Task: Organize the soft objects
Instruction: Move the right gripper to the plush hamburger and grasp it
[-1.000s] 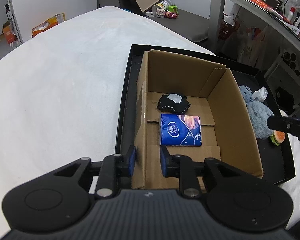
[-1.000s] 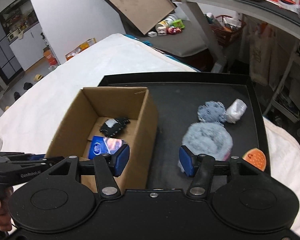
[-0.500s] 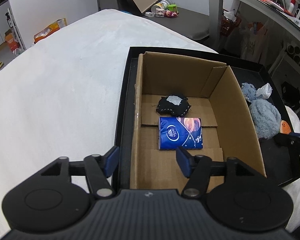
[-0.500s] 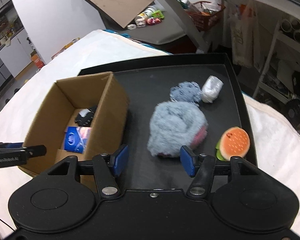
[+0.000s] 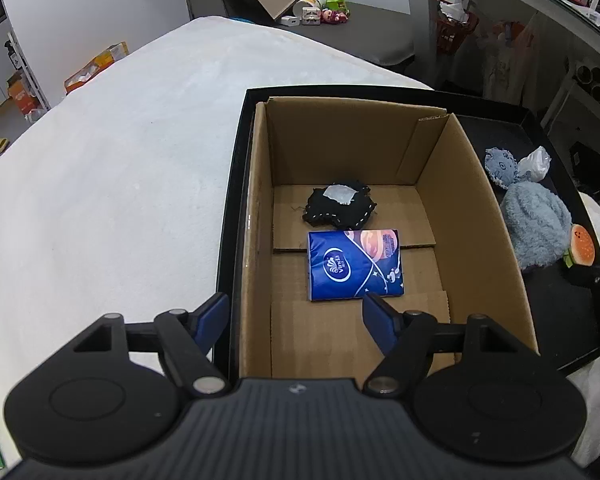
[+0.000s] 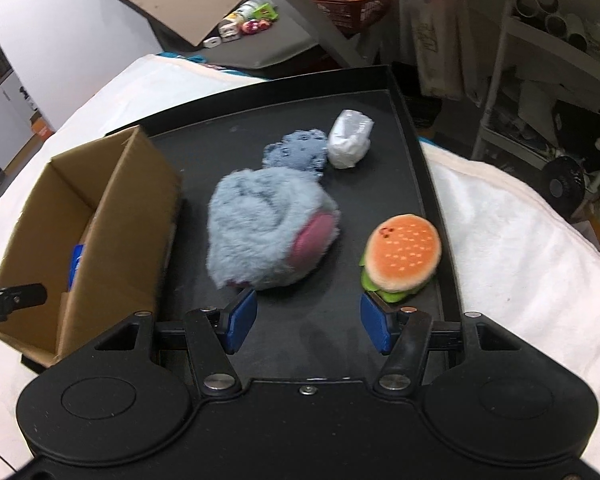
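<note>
An open cardboard box stands in a black tray. In it lie a blue tissue pack and a black stitched pouch. Right of the box on the tray lie a fluffy grey-blue plush, a plush burger, a small blue knit toy and a white wrapped bundle. My left gripper is open and empty over the box's near left wall. My right gripper is open and empty, just short of the grey plush and the burger.
The tray sits on a white cloth-covered surface. A shelf rack and a grey desk with small items stand beyond it. The left gripper's fingertip shows at the left edge of the right wrist view.
My left gripper has opened and let go of the box's left wall. My right gripper has swung right from the box toward the grey plush and burger, staying open.
</note>
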Demonstrator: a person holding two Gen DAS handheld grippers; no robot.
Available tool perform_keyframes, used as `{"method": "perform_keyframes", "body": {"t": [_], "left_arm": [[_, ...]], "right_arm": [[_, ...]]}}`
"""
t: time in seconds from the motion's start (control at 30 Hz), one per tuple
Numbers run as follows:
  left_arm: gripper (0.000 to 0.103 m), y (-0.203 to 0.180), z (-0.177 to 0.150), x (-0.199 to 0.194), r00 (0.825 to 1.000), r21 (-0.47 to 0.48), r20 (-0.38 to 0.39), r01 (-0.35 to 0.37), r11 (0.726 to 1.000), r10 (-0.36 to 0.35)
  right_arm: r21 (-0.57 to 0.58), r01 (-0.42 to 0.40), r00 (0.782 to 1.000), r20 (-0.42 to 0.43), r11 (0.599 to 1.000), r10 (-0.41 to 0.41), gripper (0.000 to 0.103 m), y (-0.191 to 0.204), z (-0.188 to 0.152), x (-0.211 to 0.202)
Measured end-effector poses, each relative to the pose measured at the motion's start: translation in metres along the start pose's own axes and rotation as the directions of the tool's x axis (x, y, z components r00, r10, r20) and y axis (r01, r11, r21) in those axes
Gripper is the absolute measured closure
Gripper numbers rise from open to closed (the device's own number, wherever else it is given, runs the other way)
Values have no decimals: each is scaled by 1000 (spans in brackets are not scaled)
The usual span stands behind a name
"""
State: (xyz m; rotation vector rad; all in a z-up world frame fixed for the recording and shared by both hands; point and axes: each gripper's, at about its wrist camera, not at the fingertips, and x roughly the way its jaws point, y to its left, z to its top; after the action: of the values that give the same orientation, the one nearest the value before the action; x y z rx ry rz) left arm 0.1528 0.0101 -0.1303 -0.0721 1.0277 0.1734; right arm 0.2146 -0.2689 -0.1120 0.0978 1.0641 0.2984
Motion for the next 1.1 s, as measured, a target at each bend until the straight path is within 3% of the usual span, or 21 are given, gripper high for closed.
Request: {"method": "perform_keyframes", "body": {"t": [0.6,0.87,1.0,1.1], "left_arm": [[30,-4,2,7,999,9,-25,-28,1000,28],[30,0,2,8,999,-1,-29,-30,1000,30],[30,2,2,8,999,-7,-25,-26,1000,25],[30,4,1,8,999,-17,-26,-21,1000,20]], "right_arm": [[36,128,992,-24,991,-127,45,-28,16,34],[-6,171,985,-33,985,-171,43,-23,22,50],[-37,196,979,-44,980,-198,59,-19,20,55],[-24,163,985,-55,986,-164,63,-20,20,50]]}}
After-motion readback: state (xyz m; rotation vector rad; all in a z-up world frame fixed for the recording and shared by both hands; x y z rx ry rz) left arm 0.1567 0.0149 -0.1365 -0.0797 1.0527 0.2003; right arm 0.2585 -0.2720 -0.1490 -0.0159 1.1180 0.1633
